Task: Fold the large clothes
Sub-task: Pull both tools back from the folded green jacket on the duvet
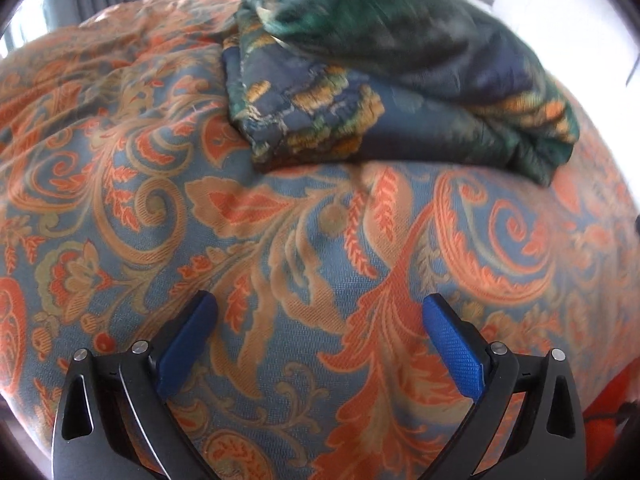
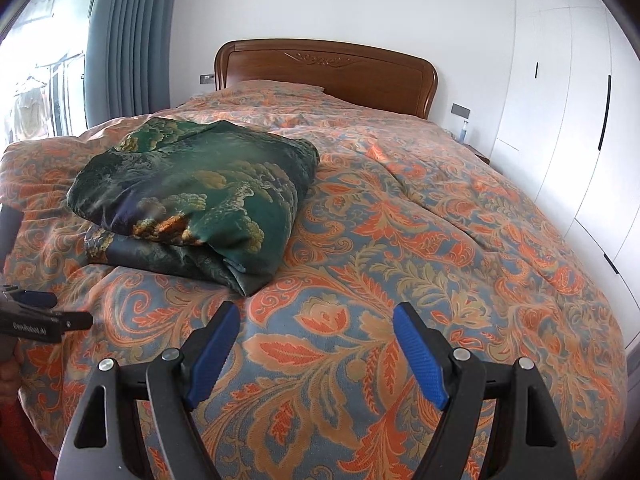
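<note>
Your left tongs (image 1: 320, 316) are spread wide apart, with nothing between the blue pads (image 1: 454, 344). They point down at the bed cover (image 1: 280, 240), the one with orange leaves and swirls on blue. The folded green cloth (image 1: 400, 92) lies on the cover just ahead of these tongs, apart from them. It is dark green and blue with gold patches. Its top part looks blurry in the left view.

Your right tongs (image 2: 316, 324) are spread wide too, and they pinch nothing. They hang over the bed cover (image 2: 400, 240) near the foot of the bed. The folded green cloth (image 2: 192, 196) sits ahead and to the left of them, in a thick bundle with its layers stacked. It is not touching the tongs.

In the right view you can see your left tongs (image 2: 40, 312) poking in from the left edge, close to the near corner of the cloth. A wooden headboard (image 2: 324, 68) stands at the far end of the bed. A blue curtain (image 2: 128, 40) hangs on the left, and white cupboard doors (image 2: 560, 100) are on the right.
</note>
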